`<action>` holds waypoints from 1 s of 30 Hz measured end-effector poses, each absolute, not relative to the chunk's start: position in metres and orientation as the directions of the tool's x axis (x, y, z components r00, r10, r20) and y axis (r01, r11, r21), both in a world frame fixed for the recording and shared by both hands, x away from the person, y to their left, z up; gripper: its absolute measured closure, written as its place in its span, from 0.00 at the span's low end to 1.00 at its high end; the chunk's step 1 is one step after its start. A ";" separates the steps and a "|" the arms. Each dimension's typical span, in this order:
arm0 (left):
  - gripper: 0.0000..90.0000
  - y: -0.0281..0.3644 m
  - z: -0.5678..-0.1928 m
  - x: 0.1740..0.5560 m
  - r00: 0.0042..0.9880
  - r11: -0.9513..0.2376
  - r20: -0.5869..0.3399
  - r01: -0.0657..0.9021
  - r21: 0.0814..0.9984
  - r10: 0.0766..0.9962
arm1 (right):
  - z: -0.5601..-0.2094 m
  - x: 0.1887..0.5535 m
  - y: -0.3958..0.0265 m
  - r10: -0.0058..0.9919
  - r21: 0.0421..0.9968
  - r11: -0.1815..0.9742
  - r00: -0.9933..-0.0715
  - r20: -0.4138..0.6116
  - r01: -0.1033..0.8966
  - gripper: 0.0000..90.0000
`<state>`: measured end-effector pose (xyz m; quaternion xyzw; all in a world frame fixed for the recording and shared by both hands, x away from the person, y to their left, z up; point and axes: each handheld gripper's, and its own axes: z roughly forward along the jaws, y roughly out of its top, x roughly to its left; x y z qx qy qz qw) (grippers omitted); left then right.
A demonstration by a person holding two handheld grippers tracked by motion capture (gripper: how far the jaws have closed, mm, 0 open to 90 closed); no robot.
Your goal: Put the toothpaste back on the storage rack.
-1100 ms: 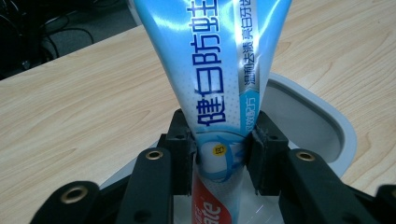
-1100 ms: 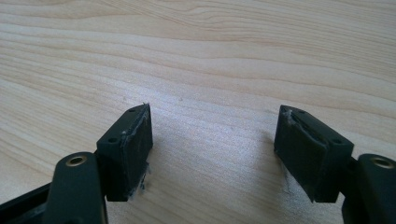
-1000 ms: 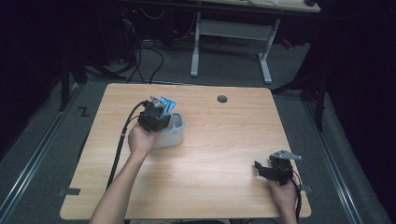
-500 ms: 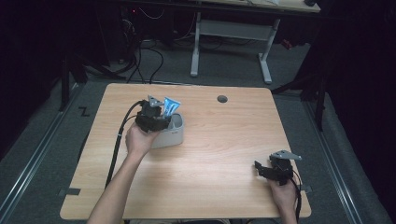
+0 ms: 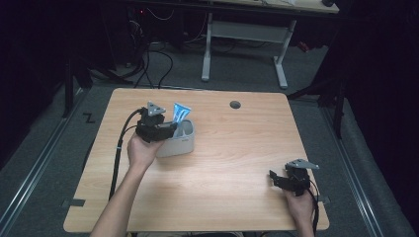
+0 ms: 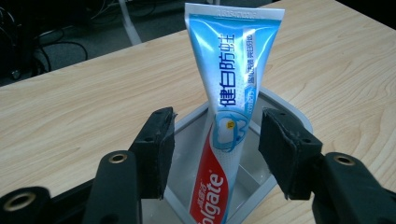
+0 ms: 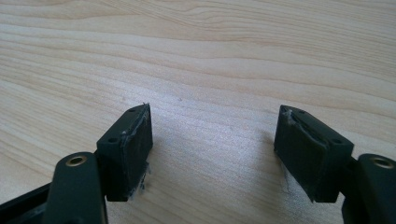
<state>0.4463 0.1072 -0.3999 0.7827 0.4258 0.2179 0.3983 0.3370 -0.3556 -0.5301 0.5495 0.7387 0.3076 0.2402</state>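
A blue, white and red toothpaste tube (image 6: pixel 231 107) stands upright in a small grey container (image 6: pixel 285 109), crimped end up, leaning on its far rim; I also see the tube (image 5: pixel 180 113) and the container (image 5: pixel 180 143) in the high view. My left gripper (image 6: pixel 217 140) has just been opening; its pads stand apart on either side of the tube without pressing it. In the high view the left gripper (image 5: pixel 165 129) sits at the container's left edge. My right gripper (image 7: pixel 215 144) is open with nothing between its pads, low over bare wood, near the table's front right corner (image 5: pixel 282 178).
The light wooden table (image 5: pixel 222 163) has a round cable hole (image 5: pixel 235 104) near its far edge. A black cable (image 5: pixel 118 153) trails from the left gripper along the forearm. Beyond the table stand a white desk frame (image 5: pixel 247 34) and floor cables.
The left gripper's jaws have come apart off the toothpaste tube and the hand has drawn back a little to the left and up. The tube now stands more upright in the container. The right hand has stayed put.
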 end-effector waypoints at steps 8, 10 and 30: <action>0.50 0.117 -0.396 0.441 0.528 -0.289 -0.012 0.484 0.826 0.849 | -0.530 0.337 -0.356 0.960 0.719 0.206 -0.279 -0.017 0.664 0.31; 0.50 0.119 -0.396 0.441 0.526 -0.293 -0.007 0.484 0.825 0.850 | -0.530 0.337 -0.356 0.960 0.719 0.206 -0.279 -0.017 0.664 0.31; 0.50 0.140 -0.398 0.422 0.498 -0.242 -0.036 0.481 0.843 0.866 | -0.530 0.337 -0.356 0.961 0.719 0.205 -0.278 -0.017 0.664 0.31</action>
